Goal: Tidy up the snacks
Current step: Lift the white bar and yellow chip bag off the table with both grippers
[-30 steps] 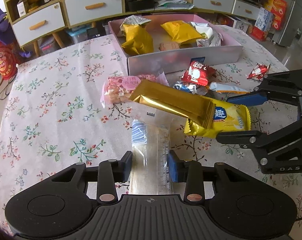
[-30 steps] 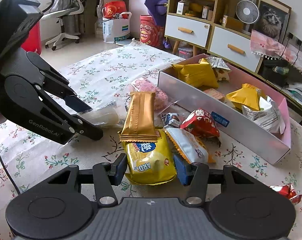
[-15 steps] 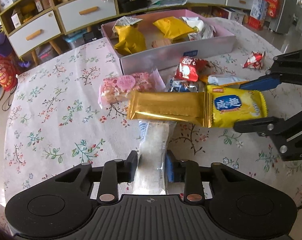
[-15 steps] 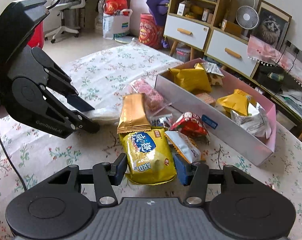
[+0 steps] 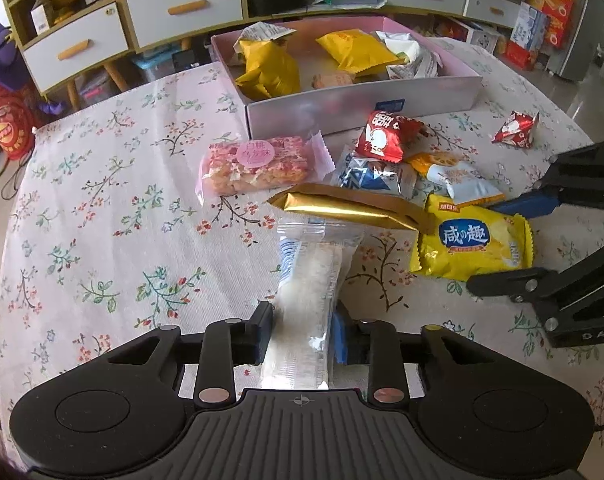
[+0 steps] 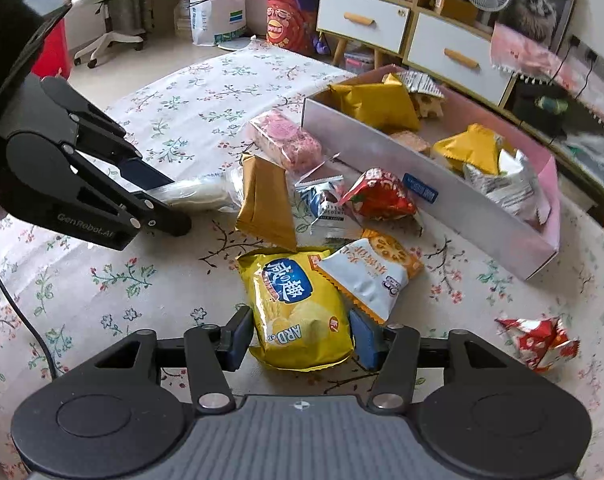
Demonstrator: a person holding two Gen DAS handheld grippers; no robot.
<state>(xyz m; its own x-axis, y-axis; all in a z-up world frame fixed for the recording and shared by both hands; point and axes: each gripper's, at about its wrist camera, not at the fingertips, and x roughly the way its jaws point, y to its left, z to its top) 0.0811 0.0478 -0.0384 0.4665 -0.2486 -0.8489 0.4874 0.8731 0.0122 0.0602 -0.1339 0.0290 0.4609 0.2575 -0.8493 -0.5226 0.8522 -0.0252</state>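
Note:
My left gripper point(image 5: 302, 328) is shut on a clear-wrapped white snack bar point(image 5: 307, 280) and holds it off the floral tablecloth; its far end sits under a gold packet point(image 5: 349, 208), tilting it up. My right gripper point(image 6: 300, 338) is shut on a yellow chip bag point(image 6: 298, 312), which also shows in the left wrist view point(image 5: 471, 244). The pink and silver box point(image 5: 361, 102) behind holds several snacks. Loose on the table lie a pink bar point(image 5: 256, 164), a red packet point(image 5: 385, 136), a blue-white packet point(image 5: 371, 176) and a white-orange packet point(image 6: 371, 272).
A small red packet point(image 6: 537, 340) lies apart at the right of the table. Cabinets with white drawers point(image 5: 78, 46) stand behind the table. A red drum point(image 6: 284, 24) and an office chair point(image 6: 110, 12) are on the floor beyond.
My left gripper closed on the clear bar and lifted it, tipping up the gold packet. My right gripper closed on the yellow chip bag and raised it slightly.

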